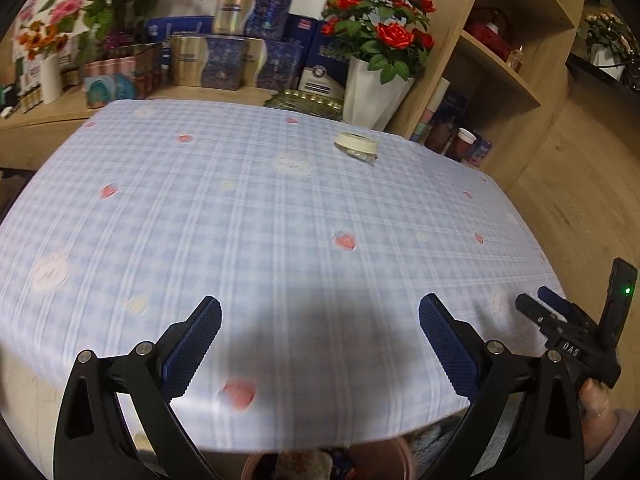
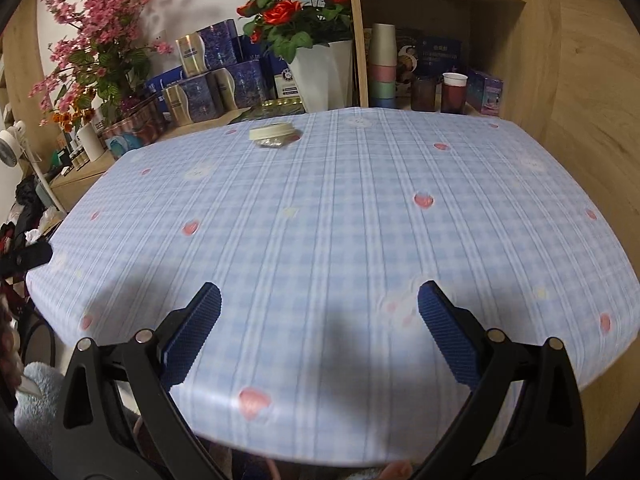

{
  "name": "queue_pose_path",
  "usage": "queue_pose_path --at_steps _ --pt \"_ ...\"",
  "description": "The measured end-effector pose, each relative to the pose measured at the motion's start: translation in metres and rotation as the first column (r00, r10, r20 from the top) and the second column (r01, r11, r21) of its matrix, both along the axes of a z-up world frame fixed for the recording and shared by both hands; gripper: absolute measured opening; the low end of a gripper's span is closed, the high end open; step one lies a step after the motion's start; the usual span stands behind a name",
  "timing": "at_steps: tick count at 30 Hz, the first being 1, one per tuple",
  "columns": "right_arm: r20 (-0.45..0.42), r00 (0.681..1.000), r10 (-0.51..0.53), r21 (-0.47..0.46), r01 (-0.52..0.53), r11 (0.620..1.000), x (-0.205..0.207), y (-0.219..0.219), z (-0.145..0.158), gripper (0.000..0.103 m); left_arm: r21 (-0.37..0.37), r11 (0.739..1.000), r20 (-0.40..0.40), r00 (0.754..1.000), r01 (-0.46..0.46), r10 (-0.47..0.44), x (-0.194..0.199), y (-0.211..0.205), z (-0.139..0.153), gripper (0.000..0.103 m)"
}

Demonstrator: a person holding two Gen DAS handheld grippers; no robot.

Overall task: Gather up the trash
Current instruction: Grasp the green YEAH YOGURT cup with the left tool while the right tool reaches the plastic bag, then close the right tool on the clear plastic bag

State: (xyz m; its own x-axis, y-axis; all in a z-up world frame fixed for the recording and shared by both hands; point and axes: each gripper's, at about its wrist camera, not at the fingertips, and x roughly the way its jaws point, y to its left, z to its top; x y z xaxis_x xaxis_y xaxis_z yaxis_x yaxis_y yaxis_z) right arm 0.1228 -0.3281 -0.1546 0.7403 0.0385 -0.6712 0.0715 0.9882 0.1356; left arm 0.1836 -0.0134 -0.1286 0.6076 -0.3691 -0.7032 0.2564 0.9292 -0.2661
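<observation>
Left wrist view has the left gripper (image 1: 320, 344) spread wide and empty over the near edge of the blue checked tablecloth (image 1: 248, 216), right gripper (image 2: 320, 340) likewise agape and empty, while a pale round lid-like scrap (image 1: 357, 145) lies at the far side near the white flowerpot (image 1: 372, 96).

trash piece (image 1: 357, 145) – pale cream round disc, lid-like, lying tilted on something crumpled and greyish. Upper right of centre in left wrist view, upper centre-left in right wrist view (image 2: 275, 133) – far end of tablecloth.
</observation>
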Motion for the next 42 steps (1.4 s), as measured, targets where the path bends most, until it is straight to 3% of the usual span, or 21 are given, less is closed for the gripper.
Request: queue_pose_path --at_steps 8,13,20,27,28,29,32,35,38,42 --pt "-0.053 0.999 0.002 0.053 0.001 0.999 0.084 -0.036 -0.006 0.097 0.044 0.992 -0.019 0.993 0.115 -0.114 0.143 -0.081 0.004 0.097" --pt "-0.090 0.996 0.010 0.081 -0.002 0.997 0.131 -0.050 -0.016 0.097 0.039 0.989 -0.093 0.986 0.140 -0.136 0.245 -0.126 -0.017 0.097" --pt "-0.095 0.995 0.003 0.087 0.005 0.996 0.172 -0.065 -0.024 0.097 0.106 0.984 -0.148 0.981 0.142 -0.125 0.323 -0.170 -0.052 0.097" --pt "-0.111 0.994 0.012 0.067 -0.004 0.998 0.189 -0.070 -0.028 0.097 0.177 0.973 -0.198 0.974 0.149 -0.114 0.358 -0.203 -0.077 0.096" --pt "-0.114 0.993 0.013 0.067 -0.006 0.998 0.191 -0.071 -0.029 0.097 0.199 0.967 -0.210 0.971 0.158 -0.116 0.360 -0.206 -0.081 0.083" --pt "-0.118 0.993 0.018 0.068 -0.010 0.998 0.192 -0.071 -0.029 0.097 0.216 0.963 -0.219 0.969 0.163 -0.115 0.362 -0.207 -0.084 0.083" --pt "-0.118 0.992 0.031 0.061 -0.024 0.998 0.195 -0.069 -0.029 0.097 0.160 0.965 -0.231 0.959 0.207 -0.167 0.355 -0.201 -0.082 0.080" --pt "-0.119 0.992 0.051 0.058 -0.044 0.997 0.200 -0.065 -0.029 0.097 0.119 0.964 -0.177 0.960 0.237 -0.215 0.339 -0.189 -0.065 0.079" --pt "-0.121 0.990 0.072 0.077 -0.063 0.995 0.210 -0.058 -0.028 0.097 0.058 0.975 -0.127 0.970 0.216 -0.207 0.325 -0.164 -0.042 0.079" --pt "-0.101 0.987 0.121 0.071 -0.115 0.991 0.236 -0.037 -0.021 0.097 0.035 0.985 -0.058 0.984 0.170 -0.168 0.305 -0.121 -0.013 0.080"
